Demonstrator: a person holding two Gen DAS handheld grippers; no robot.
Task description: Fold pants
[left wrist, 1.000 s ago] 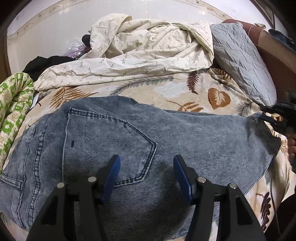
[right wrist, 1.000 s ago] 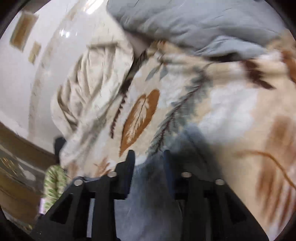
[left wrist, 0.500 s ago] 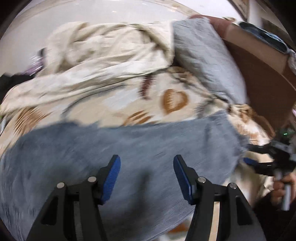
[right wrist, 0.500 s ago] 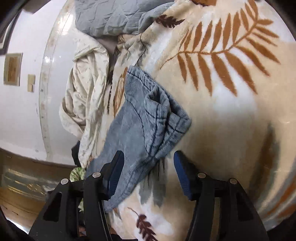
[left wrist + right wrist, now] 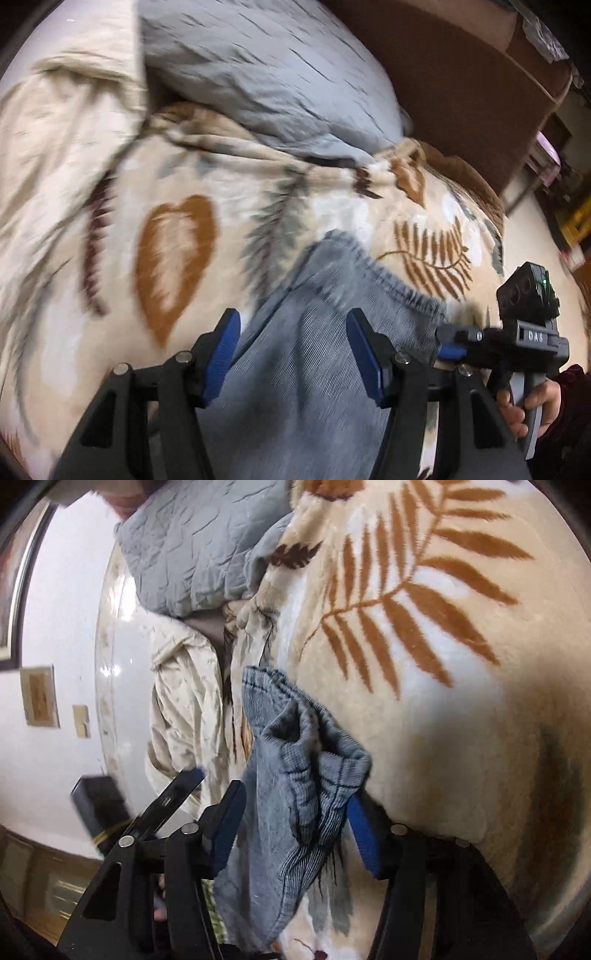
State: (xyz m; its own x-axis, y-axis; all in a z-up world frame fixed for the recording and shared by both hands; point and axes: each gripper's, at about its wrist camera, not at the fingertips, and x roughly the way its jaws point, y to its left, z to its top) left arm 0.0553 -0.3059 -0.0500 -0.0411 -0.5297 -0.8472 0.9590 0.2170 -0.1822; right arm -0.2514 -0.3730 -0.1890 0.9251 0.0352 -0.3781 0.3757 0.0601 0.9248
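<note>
Light blue denim pants (image 5: pixel 317 354) lie on a cream leaf-print blanket (image 5: pixel 177 236). In the left wrist view my left gripper (image 5: pixel 295 354) is open, its blue pads either side of the leg end just above the cloth. The right gripper (image 5: pixel 448 349) shows at the right, by the hem corner. In the right wrist view my right gripper (image 5: pixel 295 830) is open with the bunched hem of the pants (image 5: pixel 310 760) lying between its pads; the pads do not squeeze it.
A grey quilted pillow (image 5: pixel 266 74) lies at the head of the bed, with a brown headboard (image 5: pixel 461 85) behind it. A rumpled cream sheet (image 5: pixel 184 709) lies beside a white wall (image 5: pixel 55 627). The left gripper (image 5: pixel 173 797) shows at the left of the right wrist view.
My left gripper swung right along the pants from the pocket area to the leg end. My right gripper opened, then closed in around the hem.
</note>
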